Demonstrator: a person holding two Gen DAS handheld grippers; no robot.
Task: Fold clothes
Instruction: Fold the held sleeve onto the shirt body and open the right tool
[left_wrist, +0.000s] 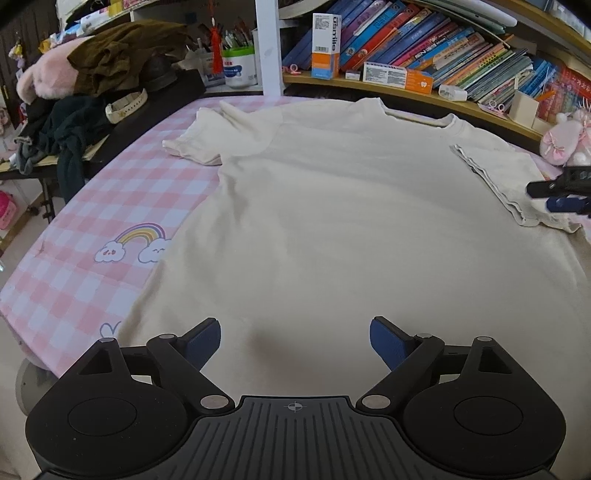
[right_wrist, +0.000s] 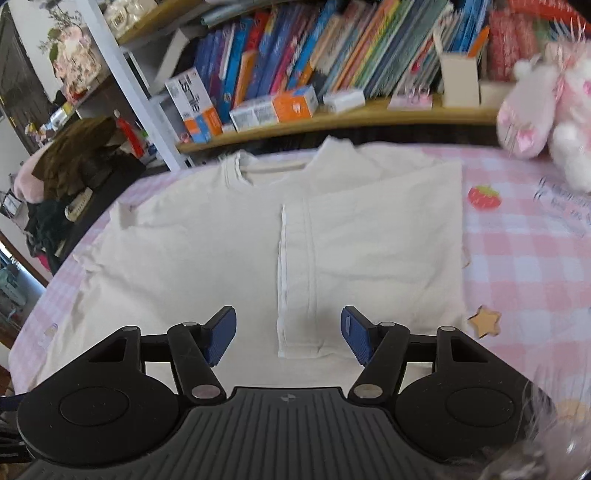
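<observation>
Home bedroom: gingham bed (left_wrist: 92, 206), crammed bookshelf (left_wrist: 424, 92).

A pink-and-white checked sheet (left_wrist: 85, 236) covers the bed. Along its far edge runs a wooden bookshelf (left_wrist: 406, 92) crammed with colourful books (left_wrist: 424, 40), with a white upright post (left_wrist: 269, 48). Beyond the bed's left edge stands a dark side table (left_wrist: 122, 129) heaped with clutter.

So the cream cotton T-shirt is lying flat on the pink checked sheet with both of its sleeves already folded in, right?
Not quite: on the cream cotton T-shirt only one sleeve side is folded in. The other sleeve lies spread out on the pink checked sheet, as the left wrist view shows.
</observation>
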